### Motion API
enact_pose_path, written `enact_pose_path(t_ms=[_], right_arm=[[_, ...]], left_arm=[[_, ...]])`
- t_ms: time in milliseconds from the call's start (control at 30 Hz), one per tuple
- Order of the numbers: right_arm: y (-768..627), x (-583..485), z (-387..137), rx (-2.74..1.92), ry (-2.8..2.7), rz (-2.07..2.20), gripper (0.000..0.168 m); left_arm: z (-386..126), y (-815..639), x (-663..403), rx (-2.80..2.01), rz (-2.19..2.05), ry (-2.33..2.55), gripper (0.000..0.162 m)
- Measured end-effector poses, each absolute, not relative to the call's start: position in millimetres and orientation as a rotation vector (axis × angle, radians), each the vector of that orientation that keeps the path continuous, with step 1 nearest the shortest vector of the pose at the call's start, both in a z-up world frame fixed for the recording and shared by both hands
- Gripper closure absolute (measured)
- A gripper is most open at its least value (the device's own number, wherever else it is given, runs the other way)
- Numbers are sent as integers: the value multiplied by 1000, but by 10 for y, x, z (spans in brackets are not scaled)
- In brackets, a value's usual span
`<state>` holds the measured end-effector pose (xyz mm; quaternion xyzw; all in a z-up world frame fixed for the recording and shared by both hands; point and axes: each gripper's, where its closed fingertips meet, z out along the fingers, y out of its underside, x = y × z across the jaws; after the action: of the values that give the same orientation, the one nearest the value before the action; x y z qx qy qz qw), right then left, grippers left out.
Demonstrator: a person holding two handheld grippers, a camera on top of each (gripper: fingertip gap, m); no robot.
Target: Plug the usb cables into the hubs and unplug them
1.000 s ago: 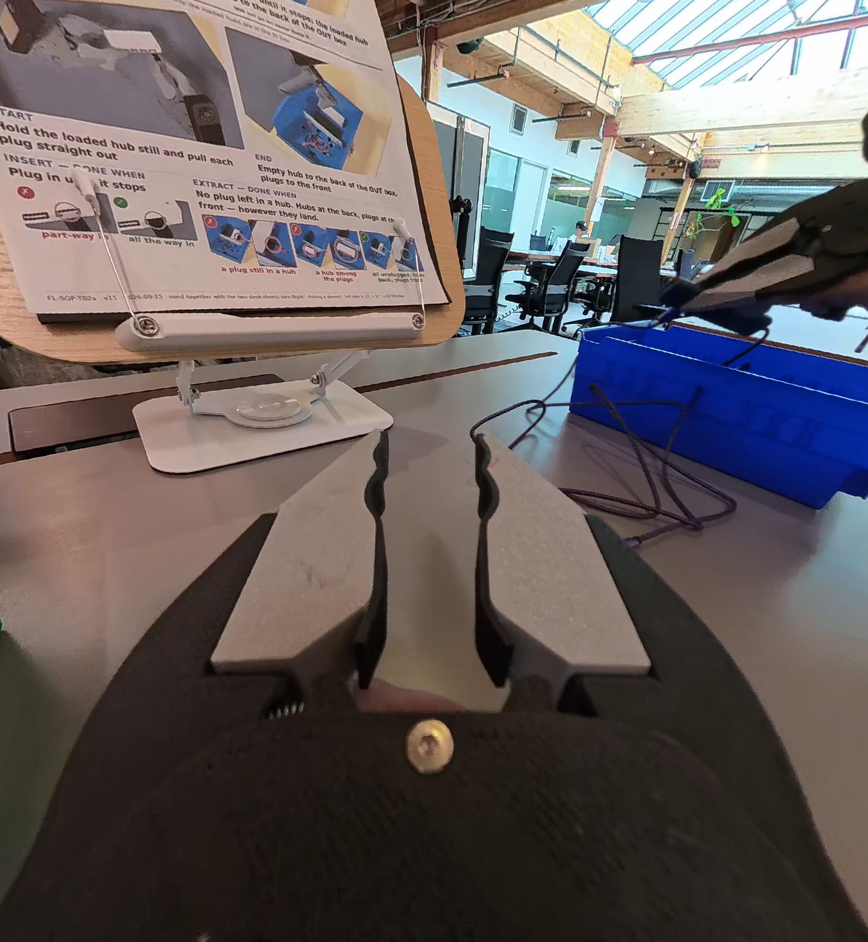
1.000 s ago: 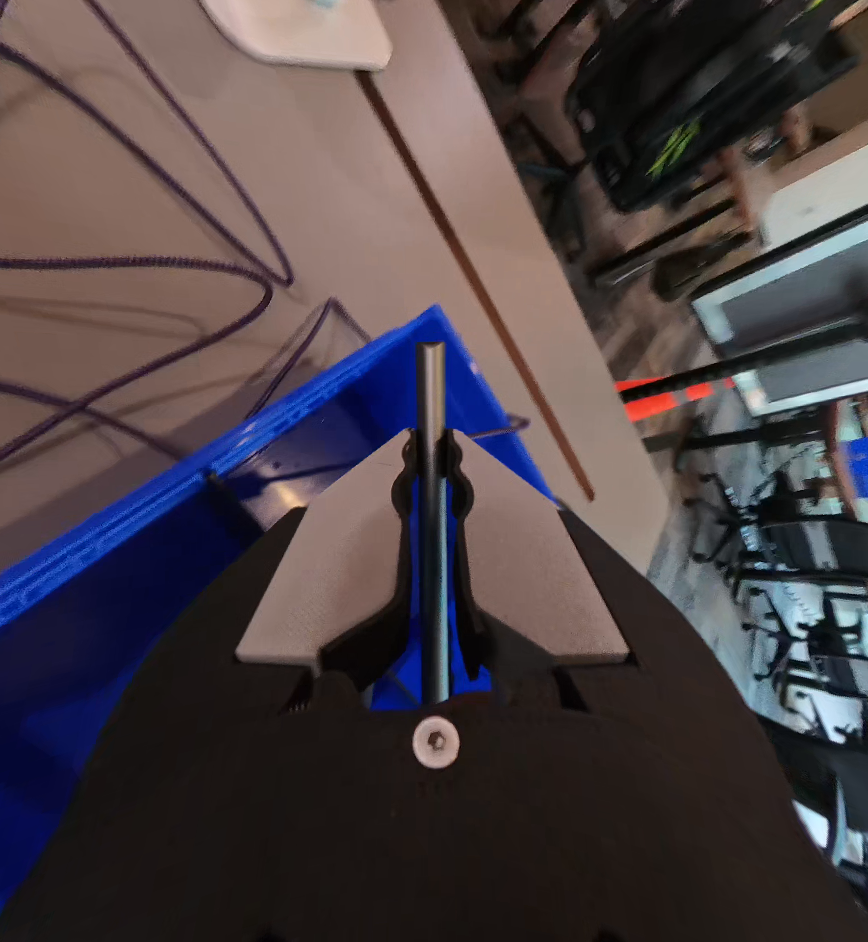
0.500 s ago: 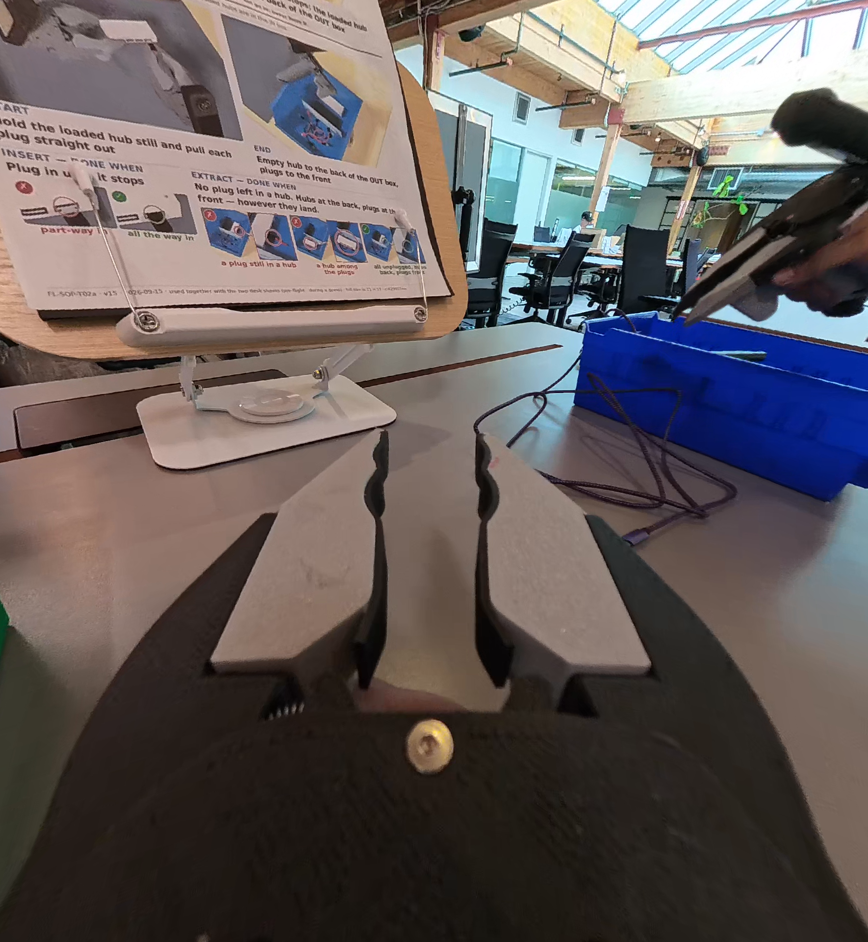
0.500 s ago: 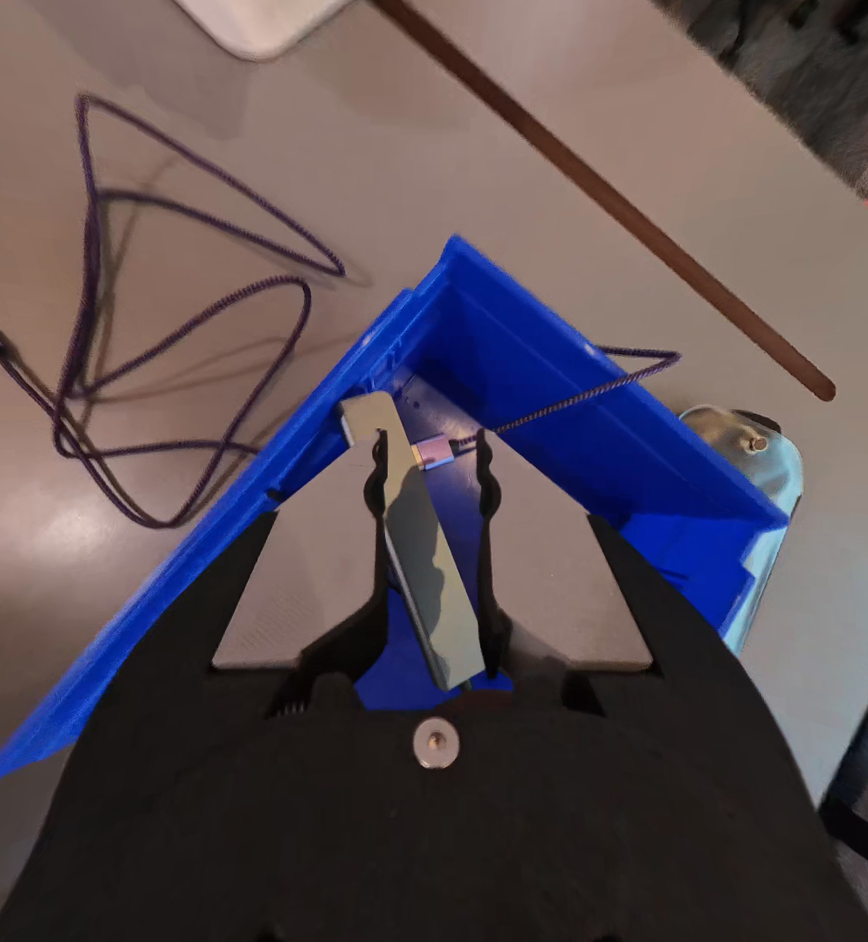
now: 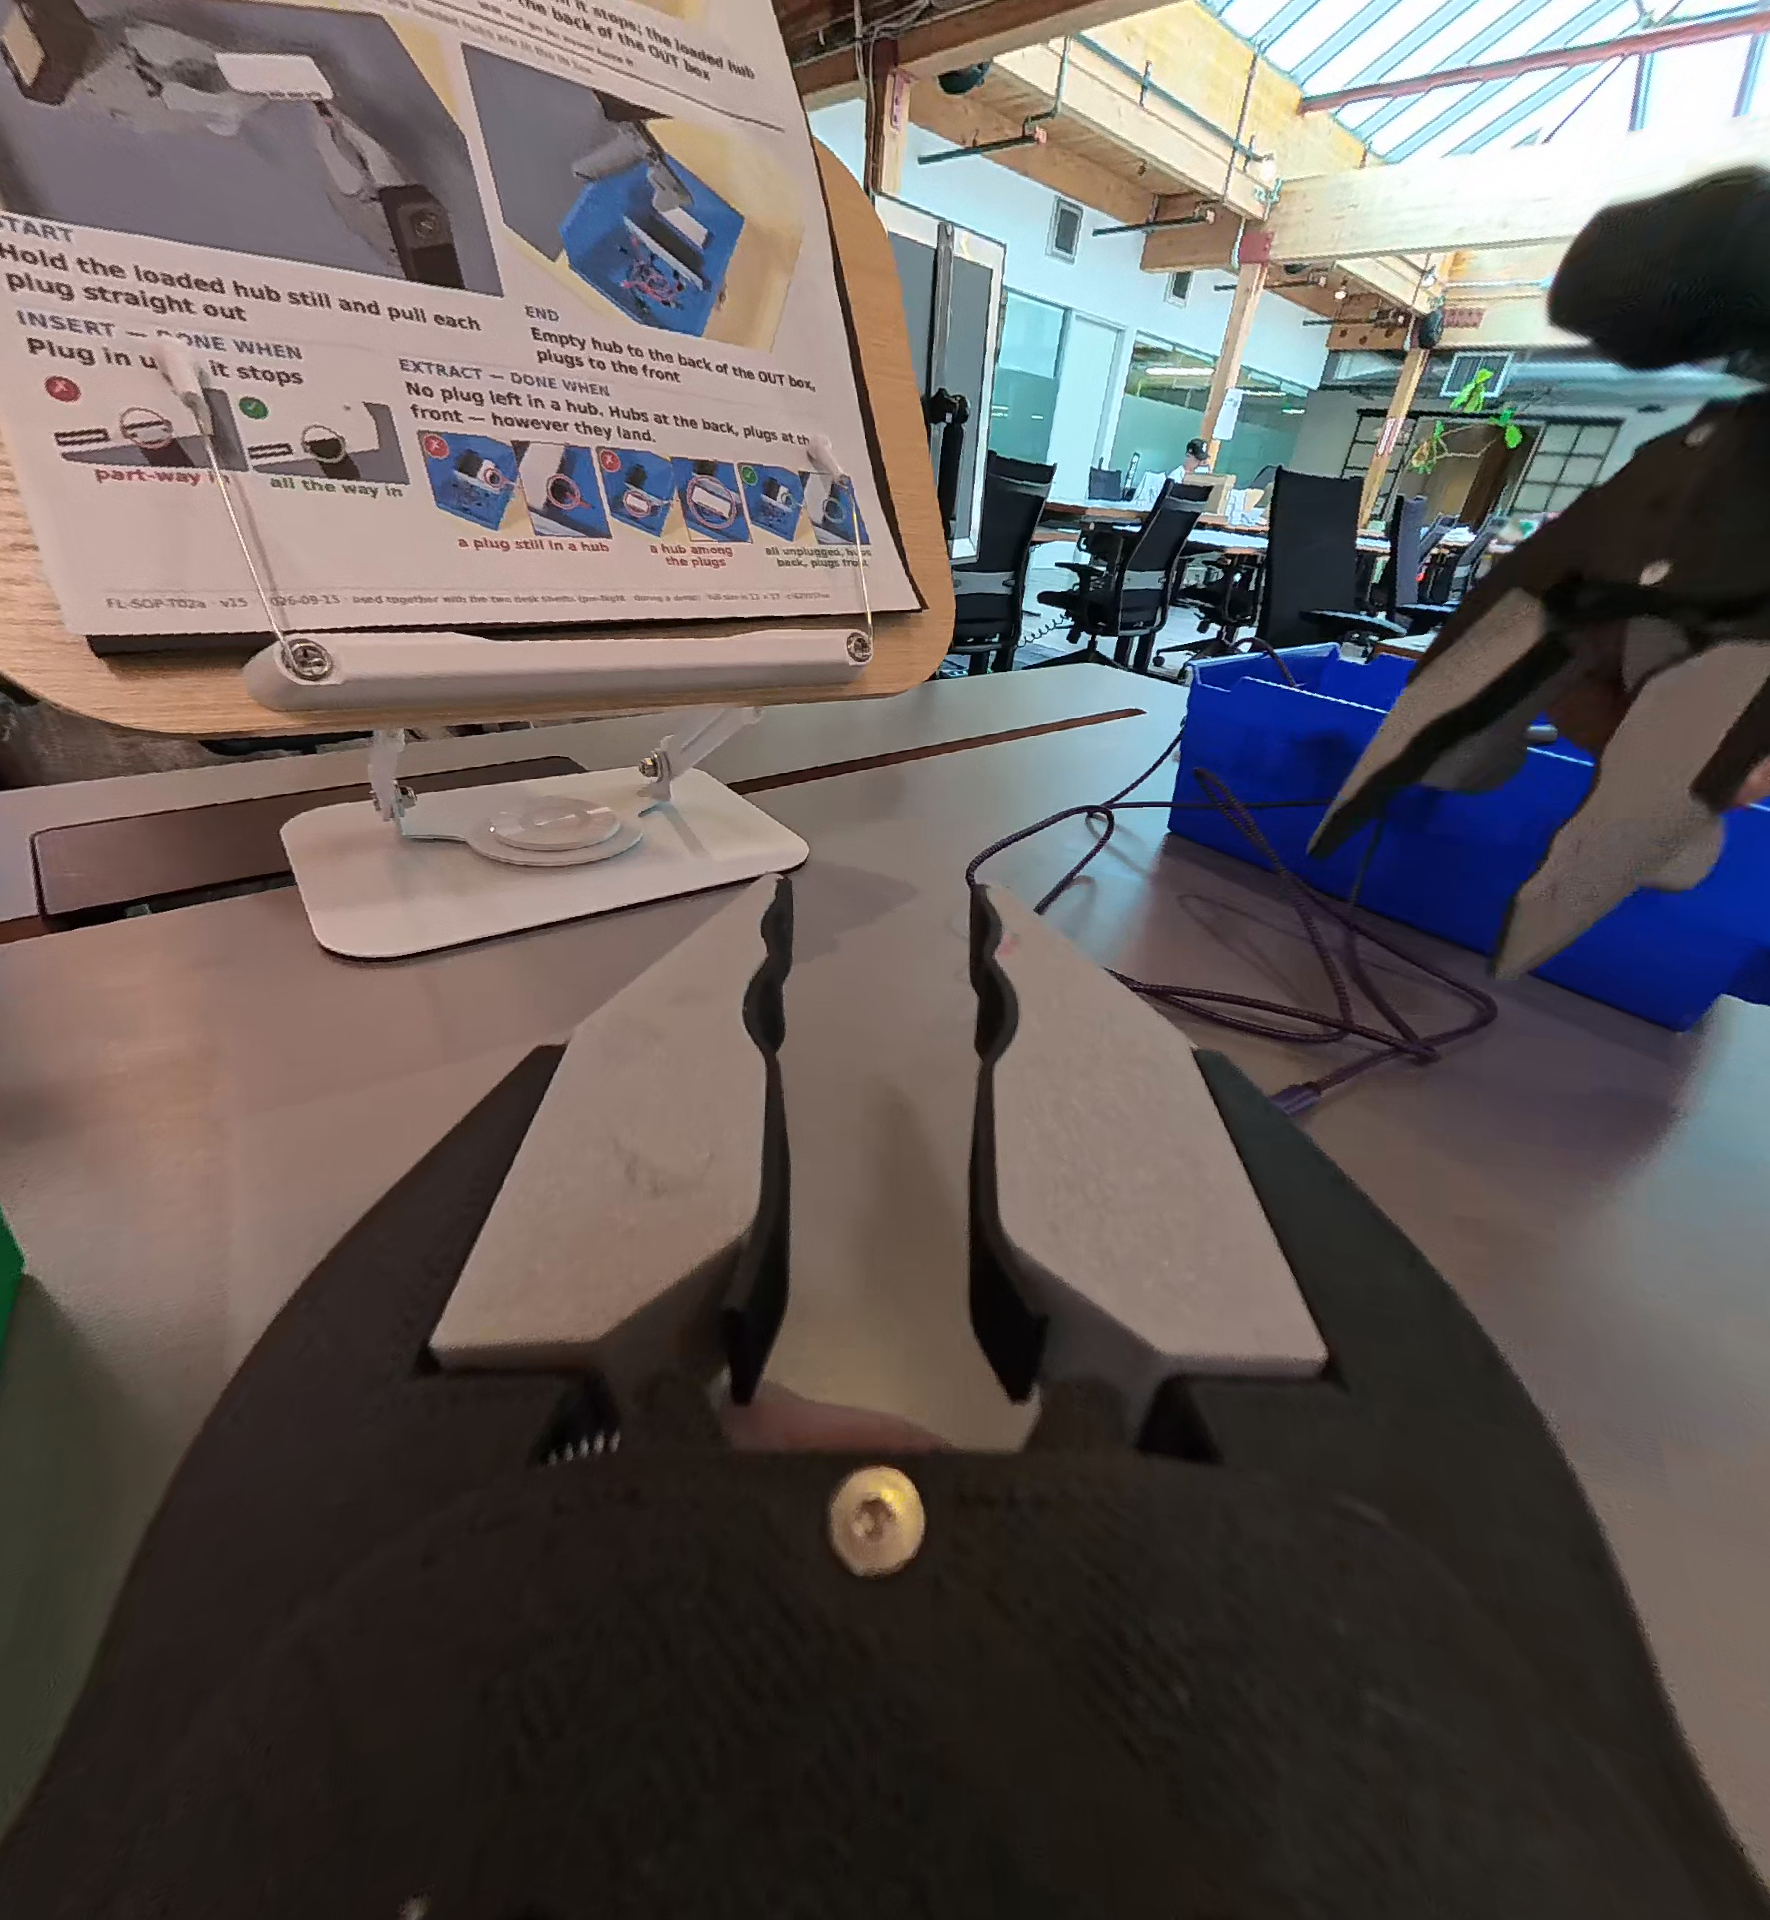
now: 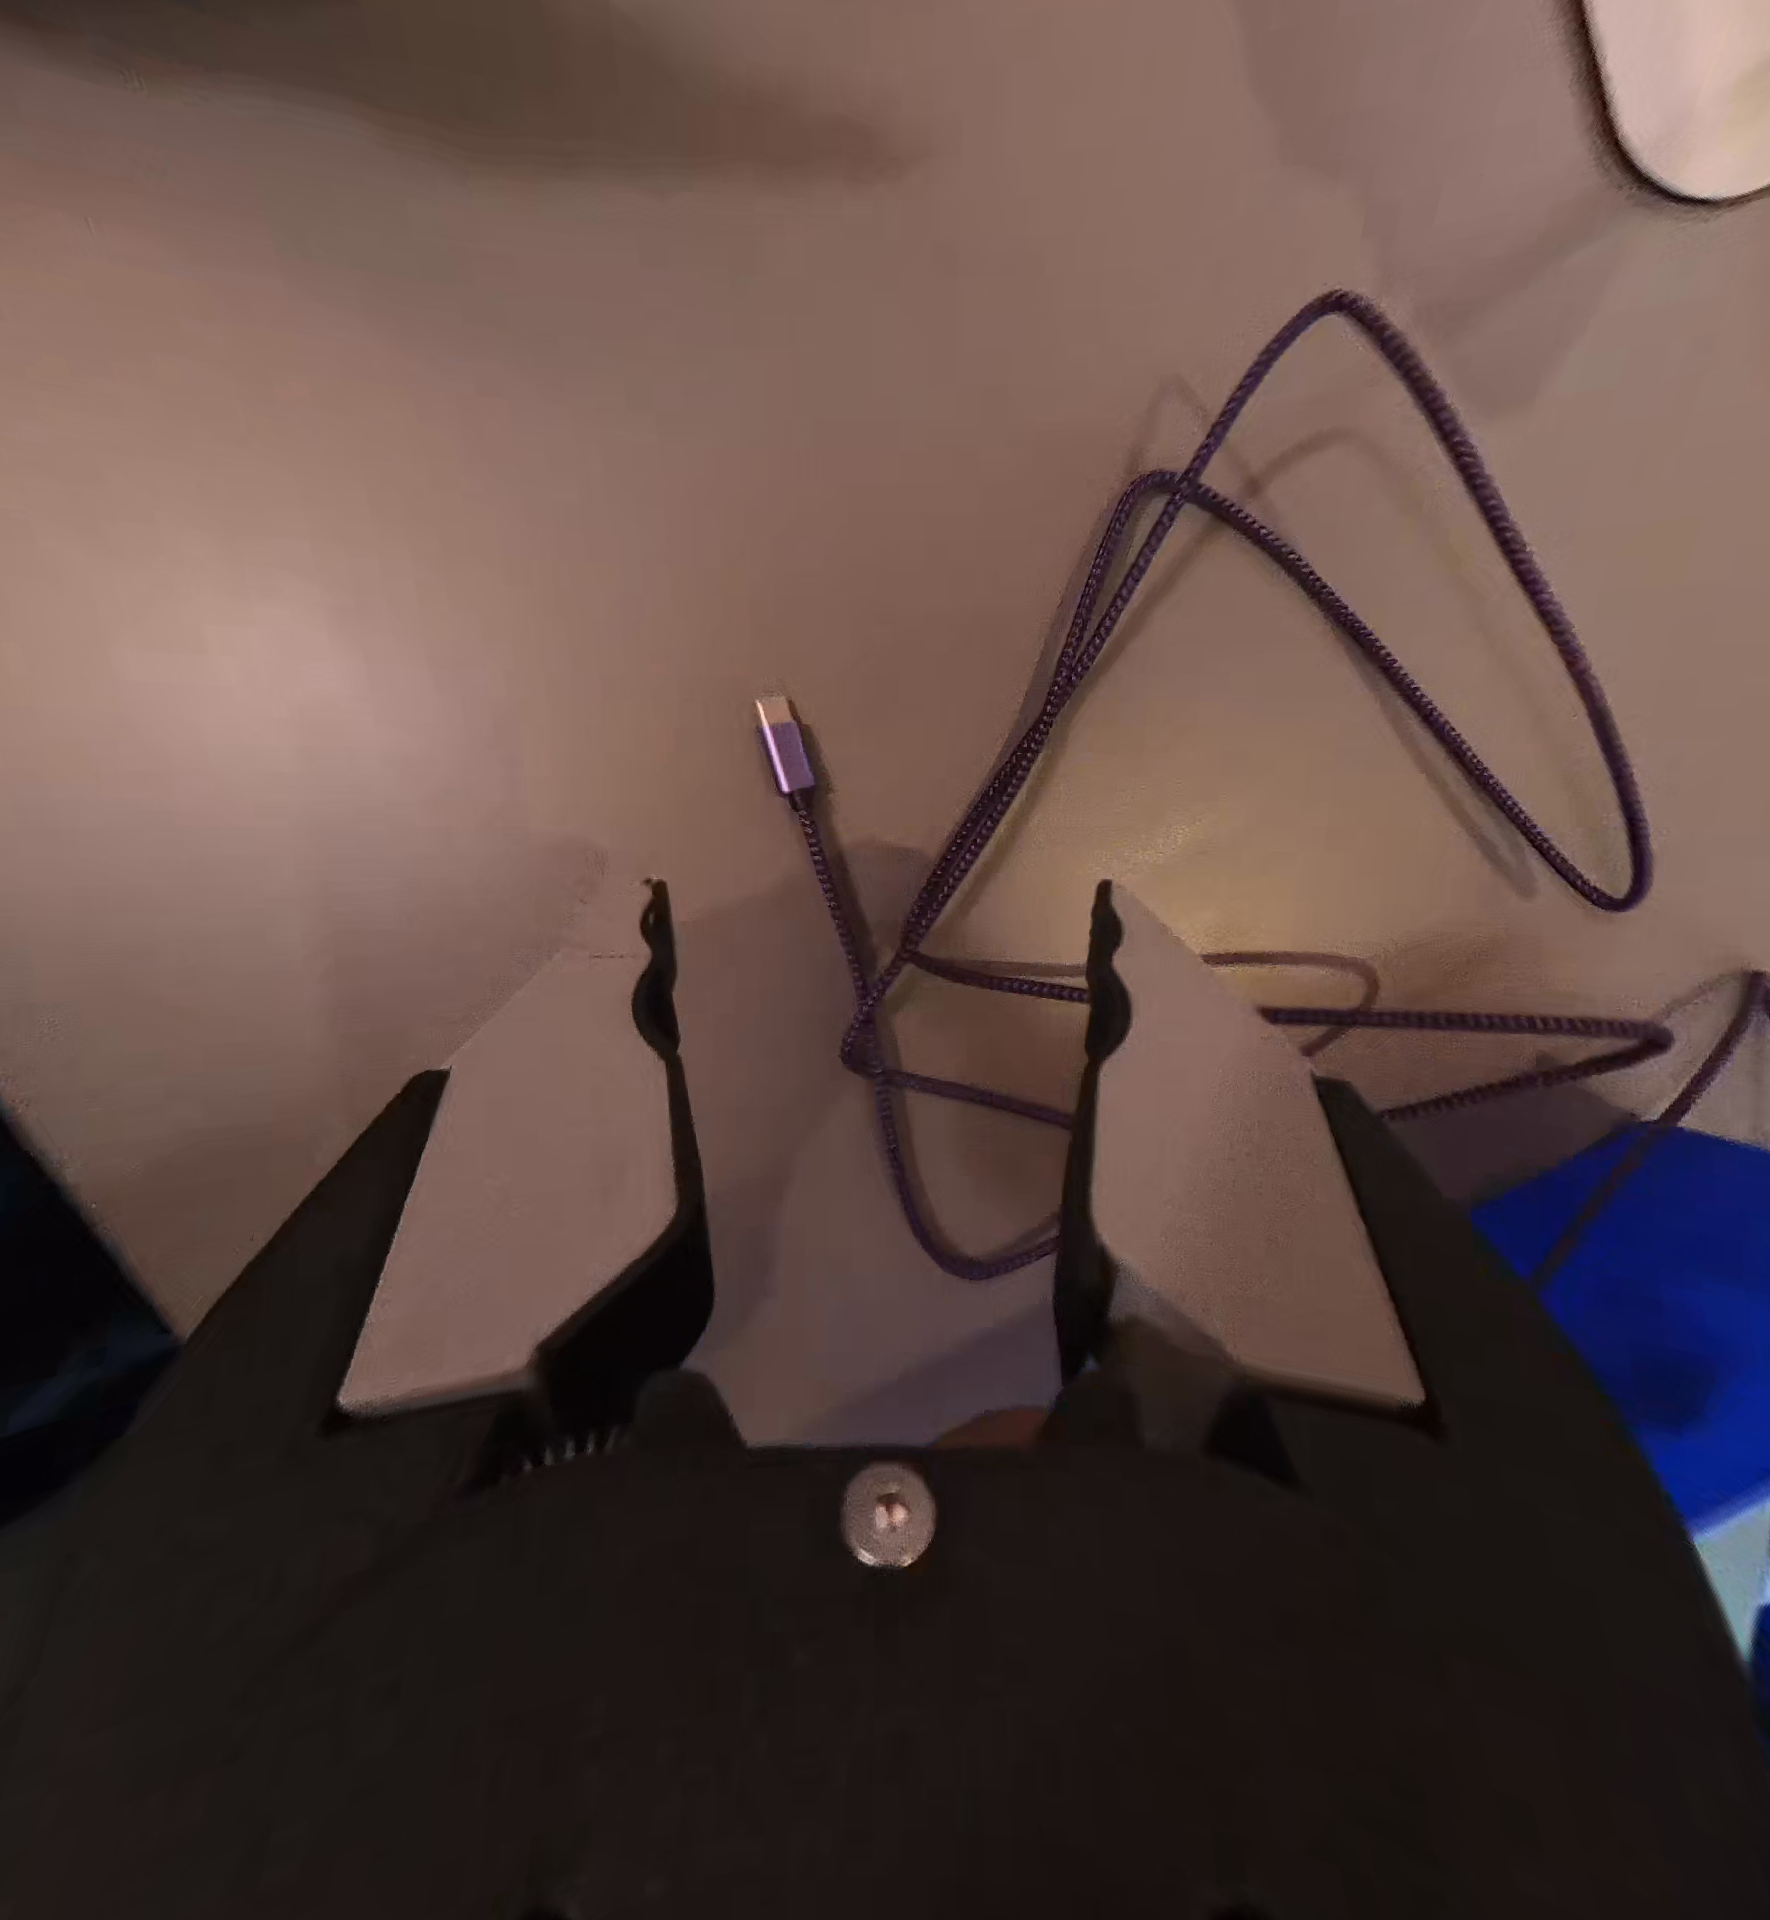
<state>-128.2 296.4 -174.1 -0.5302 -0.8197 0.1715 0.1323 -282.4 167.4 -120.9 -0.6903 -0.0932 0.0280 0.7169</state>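
Cable (image 5: 1307,914), purple and braided, lies in loose loops on the grey surface (image 5: 237,1039) beside the blue bin (image 5: 1380,831) in the left wrist view, one strand climbing over the bin's wall. The left gripper (image 5: 876,914) hovers low with its jaws spread and nothing between them. The right gripper (image 5: 1421,894) hangs above the loops, also spread and empty.

From the right wrist view, the right gripper (image 6: 876,894) looks down on the cable (image 6: 1276,623); its metal-tipped plug (image 6: 784,746) lies flat on the surface (image 6: 341,520), just ahead of the fingertips and apart from them. The step in hand looks like picking up that plug. It would go best by closing on the plug's rigid shell, not the braid, and keeping the tip protruding and level.
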Motion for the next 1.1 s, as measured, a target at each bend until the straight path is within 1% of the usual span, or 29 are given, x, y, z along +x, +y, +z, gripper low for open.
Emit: enact_pose_path(t_ms=[67,167,233,267,300,333,367,400,433,600,700,833,900,967,1033,1100], right_arm=[[2989,-1298,-1958,-1471,-2433,346,90],[3035,-1275,-2178,-1429,-2503,228,91],[3091,-1250,-2291,-1406,-2542,164,97],[3116,-1225,-2355,-1398,-2567,134,103],[3090,-1207,-2398,-1400,-2598,159,119],[3044,-1211,-2413,-1415,-2614,220,132],[3021,-1223,-2421,-1431,-2617,267,142],[3019,-1238,-2424,-1436,-2615,297,157],[3034,-1256,-2426,-1420,-2611,312,160],[3141,-1326,-2342,-1404,-2543,294,165],[3215,-1448,-1883,-1338,-2419,313,166],[3497,-1507,-782,-1247,-2156,347,165],[3713,-1423,-189,-1217,-1994,359,166],[4012,-1243,298,-1204,-1839,311,166],[4359,-988,588,-1226,-1728,216,165],[4719,-706,731,-1281,-1633,125,165]], left_arm=[[-1206,1670,-2825,-1527,62,-206,131],[-1196,1671,-2819,-1525,58,-204,131],[-1189,1672,-2816,-1523,54,-203,131],[-1188,1674,-2813,-1523,53,-202,131],[-1188,1675,-2812,-1524,50,-201,131],[-1188,1675,-2810,-1525,49,-201,131],[-1185,1675,-2809,-1524,49,-201,131],[-1184,1674,-2809,-1524,50,-200,131],[-1185,1675,-2811,-1524,51,-201,131],[-1207,1682,-2814,-1531,50,-203,131],[-1213,1686,-2811,-1534,54,-200,131],[-1199,1673,-2828,-1528,55,-208,131],[-1182,1665,-2834,-1521,53,-211,131],[-1173,1664,-2832,-1518,52,-211,131],[-1168,1666,-2823,-1517,51,-208,131],[-1163,1669,-2812,-1517,49,-204,131]])
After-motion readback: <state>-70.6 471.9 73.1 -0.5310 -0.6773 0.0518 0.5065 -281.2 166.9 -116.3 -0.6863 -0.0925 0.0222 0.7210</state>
